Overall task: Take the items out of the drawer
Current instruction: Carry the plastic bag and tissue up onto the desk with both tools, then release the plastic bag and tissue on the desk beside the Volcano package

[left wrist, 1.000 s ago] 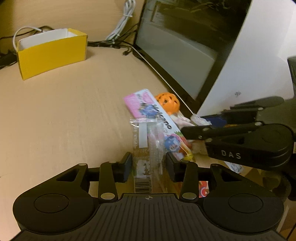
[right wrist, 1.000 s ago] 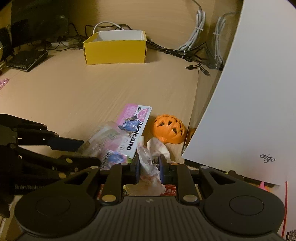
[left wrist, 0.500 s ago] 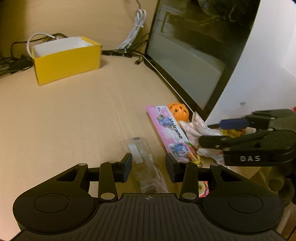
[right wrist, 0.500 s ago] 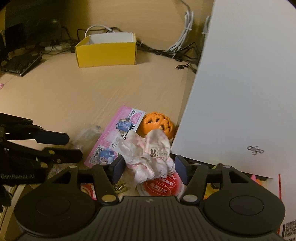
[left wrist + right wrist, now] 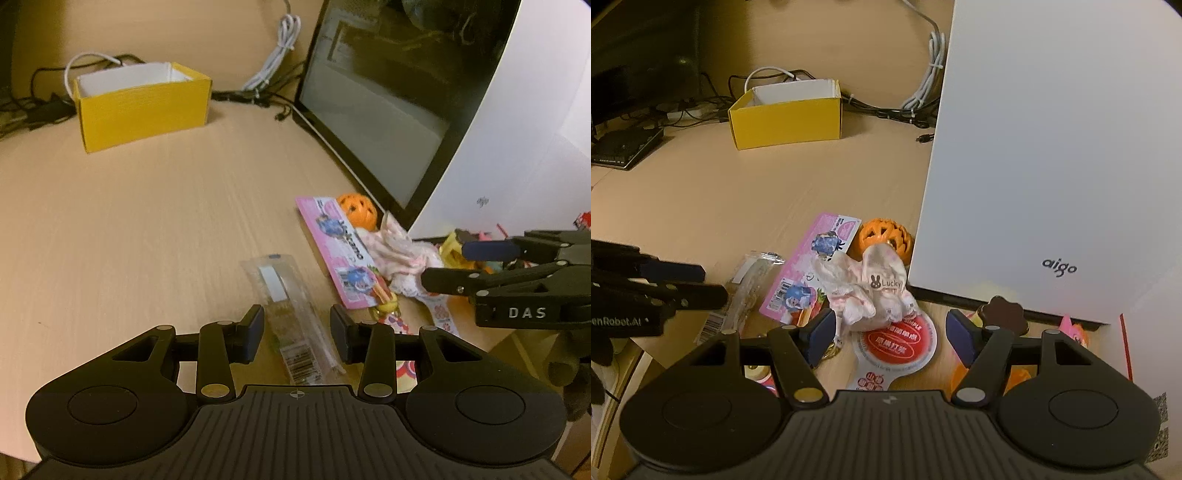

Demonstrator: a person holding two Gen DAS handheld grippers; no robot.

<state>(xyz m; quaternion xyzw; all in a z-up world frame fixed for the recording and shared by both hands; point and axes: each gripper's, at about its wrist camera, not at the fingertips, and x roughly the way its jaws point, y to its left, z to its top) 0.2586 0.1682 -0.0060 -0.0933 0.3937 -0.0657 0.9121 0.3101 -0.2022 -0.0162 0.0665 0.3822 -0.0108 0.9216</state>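
Note:
A clear plastic packet (image 5: 291, 314) lies flat on the desk, its near end between the fingers of my open left gripper (image 5: 297, 334), which does not touch it. The packet (image 5: 746, 291) also shows at the left of the right wrist view. A pink snack pack (image 5: 340, 254) (image 5: 812, 269), an orange pumpkin ball (image 5: 356, 208) (image 5: 884, 236) and a crumpled white-pink cloth (image 5: 871, 291) (image 5: 395, 251) lie by the desk edge. My right gripper (image 5: 888, 339) is open just behind the cloth, over a red round sticker card (image 5: 897, 343).
A yellow open box (image 5: 142, 105) (image 5: 786, 116) stands at the back of the desk, with cables (image 5: 916, 99) behind it. A tall white case (image 5: 1052, 147) with a dark glass side (image 5: 388, 92) blocks the right. More small items lie below the desk edge (image 5: 1001, 314).
Both grippers opened. The left let the clear packet down flat on the desk. The right let go of the cloth, which now lies on the pile, and pulled back.

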